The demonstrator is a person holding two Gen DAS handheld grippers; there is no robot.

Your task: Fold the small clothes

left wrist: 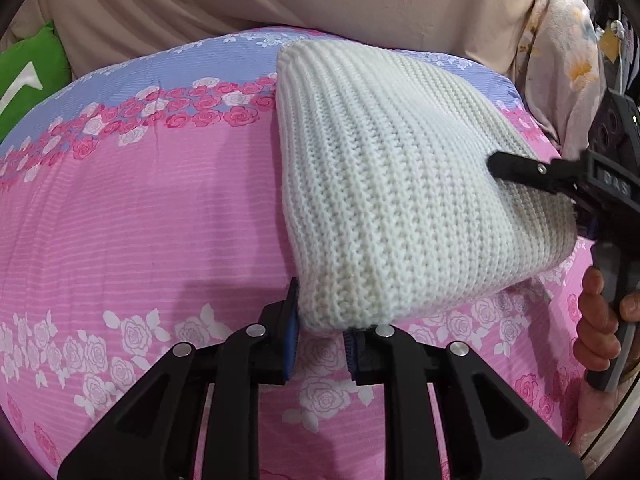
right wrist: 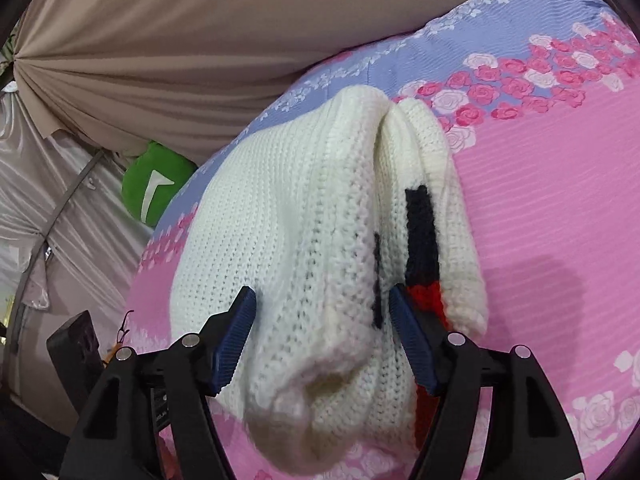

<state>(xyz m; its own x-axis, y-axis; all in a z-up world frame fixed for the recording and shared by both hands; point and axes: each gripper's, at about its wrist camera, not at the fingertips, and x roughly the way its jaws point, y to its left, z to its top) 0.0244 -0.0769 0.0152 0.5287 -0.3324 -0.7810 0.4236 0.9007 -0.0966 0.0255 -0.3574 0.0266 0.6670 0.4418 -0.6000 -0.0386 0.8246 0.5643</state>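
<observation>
Left tongs and right tongs each pinch a near corner of the white knit sweater, lifting its 6 o'clock edge off the bed, likely to fold toward 12 o'clock.

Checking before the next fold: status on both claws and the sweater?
Left claw shut on white knit sweater at its near corner. Right claw around a thick fold of it. Sweater bunched on floral bedspread. Nothing in the way.

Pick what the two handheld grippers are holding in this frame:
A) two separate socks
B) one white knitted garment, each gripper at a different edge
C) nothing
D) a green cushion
B: the left gripper pinches a corner of the white knitted garment, and the right gripper has a bunched edge of it between its blue pads.
</observation>
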